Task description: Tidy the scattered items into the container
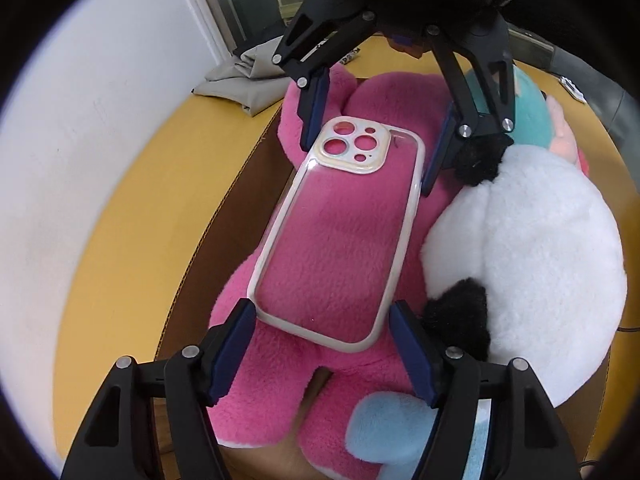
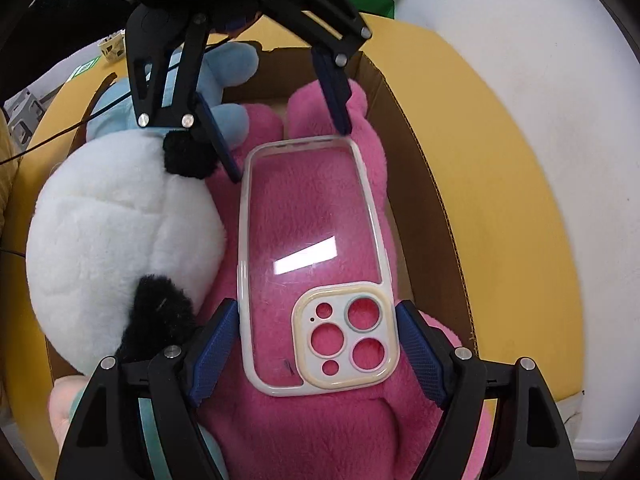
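Observation:
A clear phone case (image 1: 336, 236) with a cream rim and camera cut-outs lies on a pink plush toy (image 1: 332, 360) inside a cardboard box (image 1: 208, 240). My left gripper (image 1: 320, 344) is open, its fingers either side of the case's plain end. My right gripper (image 1: 368, 136) is open at the camera end, facing the left one. In the right wrist view the case (image 2: 316, 264) lies between my open right gripper (image 2: 316, 344), and the left gripper (image 2: 288, 148) stands at the far end. A white and black plush (image 2: 120, 240) sits beside the pink plush (image 2: 320, 432).
A light blue plush (image 2: 224, 92) and a teal and pink plush (image 1: 536, 120) also sit in the box (image 2: 420, 184). The box stands on a yellow table (image 1: 120, 264). A grey cloth (image 1: 244, 76) lies by the white wall. A black cable (image 2: 48, 140) runs across the table.

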`<action>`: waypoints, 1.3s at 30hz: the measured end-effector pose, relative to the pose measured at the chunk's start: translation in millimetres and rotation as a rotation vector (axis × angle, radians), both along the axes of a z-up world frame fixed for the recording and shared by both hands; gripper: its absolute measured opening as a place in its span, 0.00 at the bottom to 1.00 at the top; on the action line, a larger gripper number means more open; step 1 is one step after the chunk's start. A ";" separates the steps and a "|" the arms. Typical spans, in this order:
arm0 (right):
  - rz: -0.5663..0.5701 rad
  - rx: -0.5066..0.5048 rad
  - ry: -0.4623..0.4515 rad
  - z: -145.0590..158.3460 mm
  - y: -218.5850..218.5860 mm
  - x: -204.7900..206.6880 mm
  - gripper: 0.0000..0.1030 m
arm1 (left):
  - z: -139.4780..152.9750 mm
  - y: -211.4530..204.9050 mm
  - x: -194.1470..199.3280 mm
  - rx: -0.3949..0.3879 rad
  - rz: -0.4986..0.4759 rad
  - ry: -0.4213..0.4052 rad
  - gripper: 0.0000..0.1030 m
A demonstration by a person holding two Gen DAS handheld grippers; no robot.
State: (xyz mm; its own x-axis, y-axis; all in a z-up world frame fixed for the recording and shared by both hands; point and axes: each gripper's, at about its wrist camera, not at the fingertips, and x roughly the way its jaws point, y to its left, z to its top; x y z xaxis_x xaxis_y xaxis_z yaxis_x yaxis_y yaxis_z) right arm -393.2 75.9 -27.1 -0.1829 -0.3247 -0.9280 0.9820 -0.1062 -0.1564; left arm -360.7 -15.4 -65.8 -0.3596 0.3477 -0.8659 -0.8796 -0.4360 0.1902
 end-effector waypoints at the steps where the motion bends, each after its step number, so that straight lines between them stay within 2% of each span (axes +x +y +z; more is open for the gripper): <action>1: -0.007 0.005 0.005 -0.1 -0.8 0.9 0.82 | 1.3 0.0 1.4 0.001 0.007 0.003 0.67; 5: -0.060 0.022 0.056 8.1 -1.9 11.4 0.86 | 16.9 -3.8 17.3 0.004 0.047 0.036 0.67; 7: -0.095 0.008 0.081 19.7 2.1 19.5 0.96 | 32.2 -11.5 30.2 0.031 0.093 0.039 0.67; 9: -0.140 -0.016 0.092 35.5 10.9 29.5 0.97 | 46.6 -20.3 48.2 0.069 0.151 0.042 0.67; 12: -0.213 -0.083 0.165 65.6 27.2 60.2 0.99 | 68.8 -34.5 88.2 0.136 0.255 0.060 0.67; 15: -0.290 -0.201 0.227 96.5 43.7 113.9 0.99 | 82.8 -42.9 139.6 0.206 0.366 0.036 0.74; 18: -0.377 -0.278 0.283 102.5 53.8 154.8 0.99 | 88.5 -49.8 188.6 0.294 0.480 0.016 0.74; 21: -0.564 -0.380 0.301 100.2 62.7 201.9 0.99 | 89.1 -43.4 220.4 0.345 0.596 0.005 0.74; 23: -0.751 -0.465 0.275 98.2 70.1 226.3 0.99 | 82.6 -33.2 243.2 0.388 0.672 0.002 0.74; 25: -0.928 -0.503 0.268 95.2 74.5 245.9 1.00 | 74.0 -28.2 271.0 0.481 0.773 -0.017 0.74; 28: -1.079 -0.537 0.281 99.3 81.3 279.7 1.00 | 62.1 -27.9 300.9 0.567 0.895 -0.019 0.74; 30: -1.125 -0.547 0.274 100.1 82.1 300.3 1.00 | 59.3 -26.7 317.2 0.571 0.974 0.024 0.74; 33: -1.146 -0.540 0.292 99.9 75.6 320.9 1.00 | 59.0 -23.9 338.2 0.582 1.021 0.055 0.74; 39: -1.159 -0.516 0.343 98.5 58.4 356.5 1.00 | 60.9 -21.6 364.5 0.588 1.053 0.074 0.74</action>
State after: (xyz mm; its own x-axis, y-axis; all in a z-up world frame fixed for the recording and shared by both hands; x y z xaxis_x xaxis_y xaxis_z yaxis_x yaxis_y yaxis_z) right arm -36.7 134.3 71.4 -0.7935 -0.1222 -0.5961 0.2000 -0.9776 -0.0658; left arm 3.8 -37.0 -4.9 -0.7458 0.1884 -0.6390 -0.0362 -0.9692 -0.2435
